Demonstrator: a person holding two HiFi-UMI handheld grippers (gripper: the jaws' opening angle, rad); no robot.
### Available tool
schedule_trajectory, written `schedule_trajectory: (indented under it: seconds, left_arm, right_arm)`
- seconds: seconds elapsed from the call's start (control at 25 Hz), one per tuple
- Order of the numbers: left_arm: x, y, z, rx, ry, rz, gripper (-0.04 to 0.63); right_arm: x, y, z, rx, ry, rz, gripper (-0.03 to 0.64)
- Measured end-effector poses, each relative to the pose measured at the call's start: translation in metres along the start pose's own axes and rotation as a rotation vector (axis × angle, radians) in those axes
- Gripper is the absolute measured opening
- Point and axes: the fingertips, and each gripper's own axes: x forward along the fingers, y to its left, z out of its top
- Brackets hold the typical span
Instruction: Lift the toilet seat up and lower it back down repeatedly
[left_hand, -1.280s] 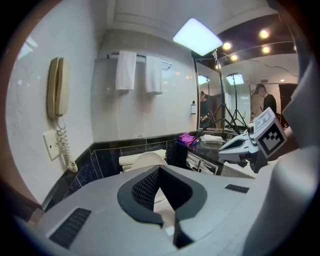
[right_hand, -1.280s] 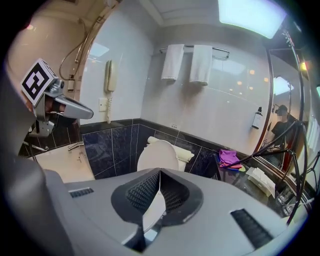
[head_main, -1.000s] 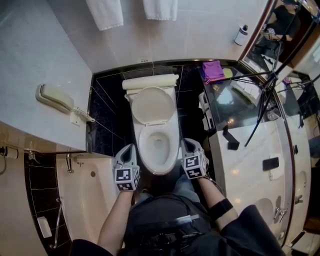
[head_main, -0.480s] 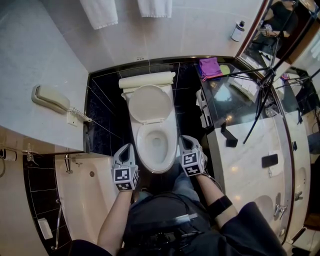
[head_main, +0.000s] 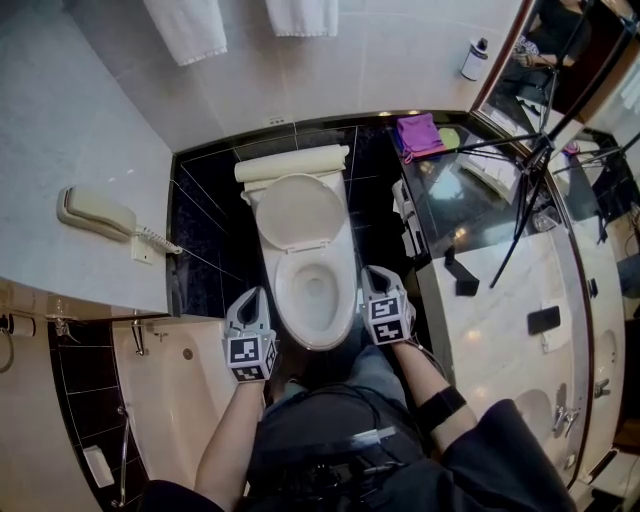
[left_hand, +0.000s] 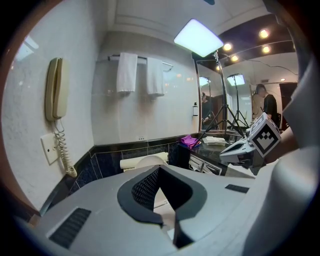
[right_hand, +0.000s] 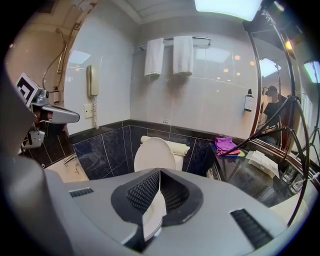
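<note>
Dark wall tiles (head_main: 215, 235) ring the stall. At centre the seat (head_main: 317, 338) looks down, lid (head_main: 298, 212) raised at twelve. Flanking it, left gripper (head_main: 257, 295) at eight and right gripper (head_main: 373, 272) at four are both closed and empty. I judge a lift is due, which needs a tip hooked under the seat's front edge.

The toilet seat (head_main: 299, 212) is cream, the tiles (head_main: 215, 228) black, the cloth (head_main: 420, 133) purple, the towels (head_main: 186, 27) white.
</note>
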Motion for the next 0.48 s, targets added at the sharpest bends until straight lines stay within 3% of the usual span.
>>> schedule_trajectory:
  seconds: [0.12, 0.24, 0.48]
  left_arm:
    - [0.006, 0.001, -0.002, 0.009, 0.000, -0.006, 0.000]
    - [0.014, -0.003, -0.013, 0.010, 0.013, -0.021, 0.000]
    - [0.038, -0.015, -0.067, 0.018, 0.044, -0.050, 0.000]
  right_arm:
    - [0.010, 0.001, -0.008, 0.028, 0.018, 0.008, 0.025]
    - [0.022, 0.001, -0.028, 0.090, 0.052, 0.026, 0.083]
    - [0.058, 0.004, -0.111, 0.229, 0.148, 0.055, 0.164]
